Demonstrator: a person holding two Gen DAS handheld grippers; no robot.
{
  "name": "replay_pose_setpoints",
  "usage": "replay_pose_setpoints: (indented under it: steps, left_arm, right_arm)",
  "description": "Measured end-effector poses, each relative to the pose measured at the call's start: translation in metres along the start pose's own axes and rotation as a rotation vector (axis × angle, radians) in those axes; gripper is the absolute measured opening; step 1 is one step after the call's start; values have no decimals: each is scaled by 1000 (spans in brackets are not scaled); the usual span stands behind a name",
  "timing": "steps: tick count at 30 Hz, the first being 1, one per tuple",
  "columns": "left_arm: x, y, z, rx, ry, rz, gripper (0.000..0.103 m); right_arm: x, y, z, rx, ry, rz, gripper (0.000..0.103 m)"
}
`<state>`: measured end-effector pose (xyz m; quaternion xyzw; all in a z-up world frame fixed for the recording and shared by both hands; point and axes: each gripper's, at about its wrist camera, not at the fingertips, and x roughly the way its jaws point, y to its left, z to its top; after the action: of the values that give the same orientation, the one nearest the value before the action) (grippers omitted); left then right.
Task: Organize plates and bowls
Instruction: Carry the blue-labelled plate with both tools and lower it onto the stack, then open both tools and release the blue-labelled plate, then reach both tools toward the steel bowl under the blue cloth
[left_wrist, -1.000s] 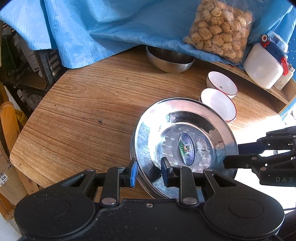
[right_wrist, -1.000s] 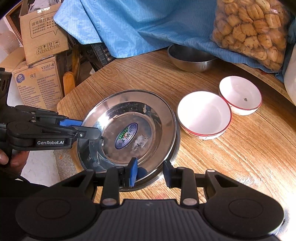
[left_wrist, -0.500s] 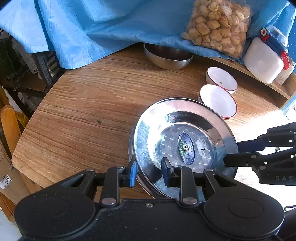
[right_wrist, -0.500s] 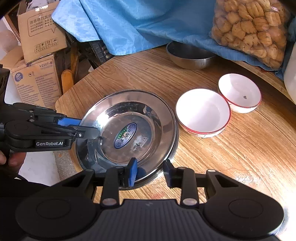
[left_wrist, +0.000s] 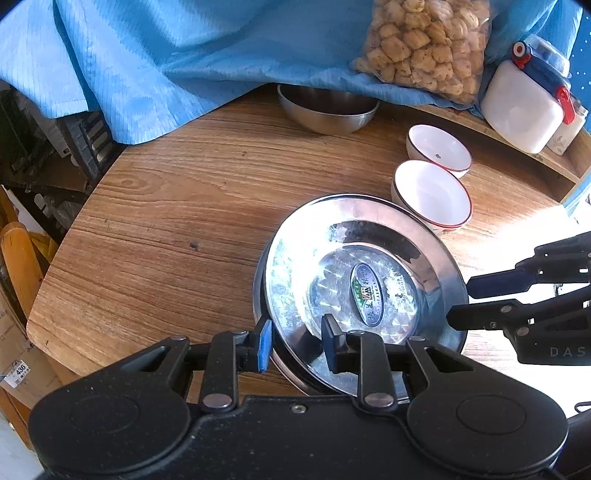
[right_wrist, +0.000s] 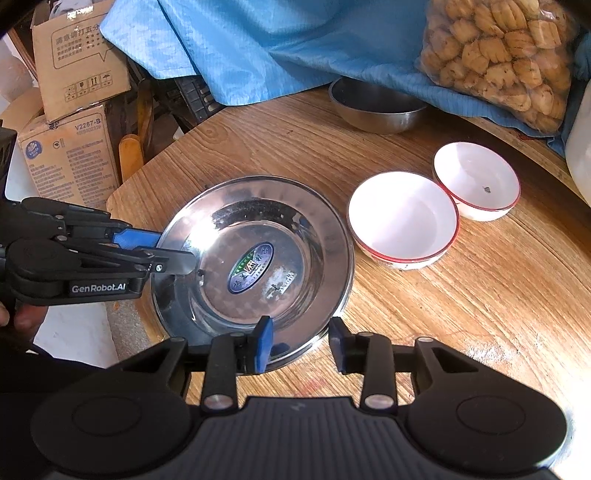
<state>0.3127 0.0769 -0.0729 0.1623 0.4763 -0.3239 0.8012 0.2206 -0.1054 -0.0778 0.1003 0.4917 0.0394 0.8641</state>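
step: seating steel plate (right_wrist: 255, 258) on lower plate, frame centre | left gripper (left_wrist: 297, 341) narrow, straddling rim | right gripper (right_wrist: 301, 343) opening at near rim (release evenly, keep stack aligned)

Bare wood left of steel plate (left_wrist: 364, 266) — wide open lane across table (left_wrist: 166, 229) to its edge. Right of plate, two white bowls (right_wrist: 402, 218) touching each other, blocking that side. Steel bowl (left_wrist: 327, 110) at back, tucked under blue cloth (left_wrist: 184, 55) — low overhang there. Snack bag (right_wrist: 495, 55) and white jug (left_wrist: 521, 107) crowd far right corner.
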Motion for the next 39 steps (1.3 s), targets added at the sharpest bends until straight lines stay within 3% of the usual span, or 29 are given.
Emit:
replay_pose_setpoints:
  steps: [4, 6, 11, 13, 15, 17, 19, 24, 27, 31, 34, 39]
  left_arm:
    - [0, -1, 0, -2, 0, 4, 31]
    - [0, 1, -1, -10, -3, 4, 41]
    - [0, 4, -1, -30, -4, 11, 55]
    - [-1, 7, -1, -41, -10, 20, 66]
    - [-3, 11, 1, -56, -22, 43, 82]
    - [-5, 15, 5, -71, -41, 70, 92]
    - [-6, 22, 11, -95, -63, 100, 100]
    - [-2, 43, 30, -164, -107, 135, 102]
    - [7, 56, 45, -188, -118, 154, 102]
    - [17, 80, 72, -286, -179, 112, 102]
    - [30, 89, 97, -333, -213, 94, 102]
    - [53, 87, 129, -306, -252, 73, 102]
  right_arm:
    - [0, 1, 0, 1, 2, 0, 41]
    - [0, 1, -1, 3, 3, 0, 42]
    - [1, 1, -1, 12, 5, -4, 46]
    - [1, -1, -1, 24, 4, -11, 59]
    - [1, -2, 0, 41, -1, -14, 65]
    - [1, -5, 2, 61, -13, -20, 72]
    - [1, -5, 4, 79, -29, -33, 87]
    - [-3, -11, 10, 148, -107, -57, 103]
    - [-6, -18, 18, 194, -178, -89, 103]
    - [-18, -32, 37, 241, -291, -180, 103]
    - [-22, -44, 54, 302, -311, -214, 103]
    - [-23, -56, 67, 388, -299, -284, 103]
